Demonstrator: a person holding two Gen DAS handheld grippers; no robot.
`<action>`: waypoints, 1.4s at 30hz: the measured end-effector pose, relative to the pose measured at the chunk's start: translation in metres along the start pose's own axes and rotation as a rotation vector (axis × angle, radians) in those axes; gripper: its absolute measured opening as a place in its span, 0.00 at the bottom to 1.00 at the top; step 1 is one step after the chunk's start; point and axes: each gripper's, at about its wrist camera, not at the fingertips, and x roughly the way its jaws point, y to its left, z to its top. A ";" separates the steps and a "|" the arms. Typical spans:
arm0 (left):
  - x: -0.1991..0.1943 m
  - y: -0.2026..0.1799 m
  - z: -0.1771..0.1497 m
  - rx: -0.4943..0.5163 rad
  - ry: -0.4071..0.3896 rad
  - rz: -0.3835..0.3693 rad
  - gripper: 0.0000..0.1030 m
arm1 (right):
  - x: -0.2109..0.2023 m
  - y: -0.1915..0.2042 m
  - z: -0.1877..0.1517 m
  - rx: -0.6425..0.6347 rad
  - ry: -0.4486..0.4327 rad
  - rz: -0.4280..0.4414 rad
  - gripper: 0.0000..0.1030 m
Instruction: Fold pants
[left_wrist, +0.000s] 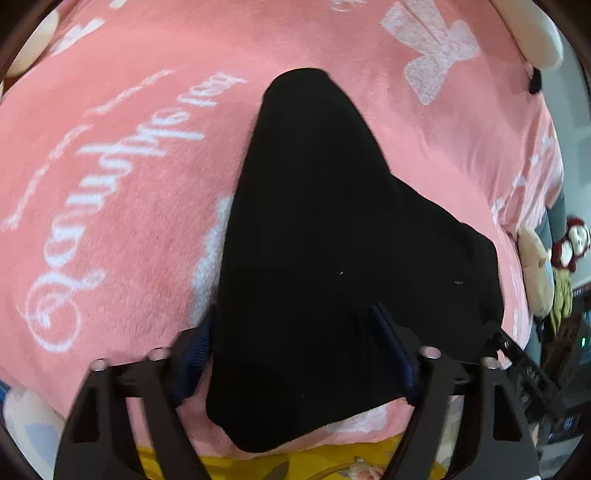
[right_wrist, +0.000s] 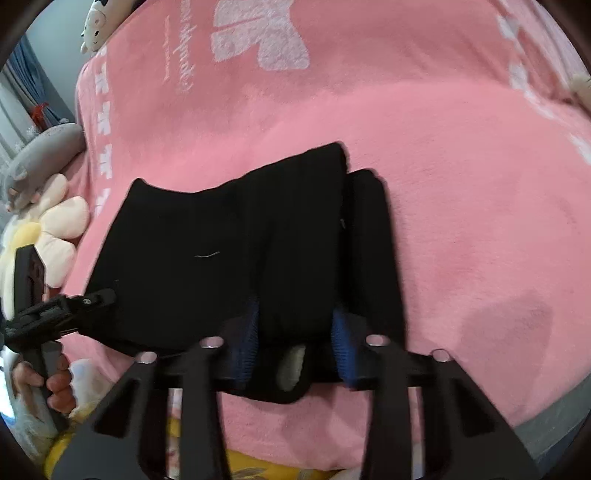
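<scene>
Black pants (left_wrist: 314, 221) lie folded lengthwise on a pink blanket (left_wrist: 129, 184), with the narrow leg end far from me. My left gripper (left_wrist: 295, 350) stands open over the near left end. Its left blue pad sits at the fabric's edge and its right pad rests on top of the cloth. In the right wrist view the pants (right_wrist: 203, 240) spread out to the left. My right gripper (right_wrist: 295, 332) is shut on a raised ridge of fabric at the near edge, next to a grey label. The left gripper (right_wrist: 99, 295) shows at the pants' left corner, held by a hand (right_wrist: 55, 384).
The pink blanket (right_wrist: 461, 221) covers a bed, and a yellow floral sheet (left_wrist: 295, 465) shows at its near edge. A flower plush (right_wrist: 55, 229), a grey plush (right_wrist: 44, 155) and a cow plush (right_wrist: 96, 26) line the left side. More plush toys (left_wrist: 535, 273) sit beside the bed.
</scene>
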 end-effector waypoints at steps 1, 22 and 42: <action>-0.004 0.000 0.002 0.002 0.002 -0.004 0.44 | -0.011 0.006 0.004 -0.013 -0.029 0.030 0.30; -0.031 -0.005 -0.003 -0.027 -0.078 0.002 0.74 | -0.055 0.007 0.009 -0.021 -0.111 -0.004 0.45; -0.012 -0.012 -0.014 0.100 -0.072 0.157 0.75 | 0.028 0.007 0.085 -0.045 -0.043 -0.049 0.40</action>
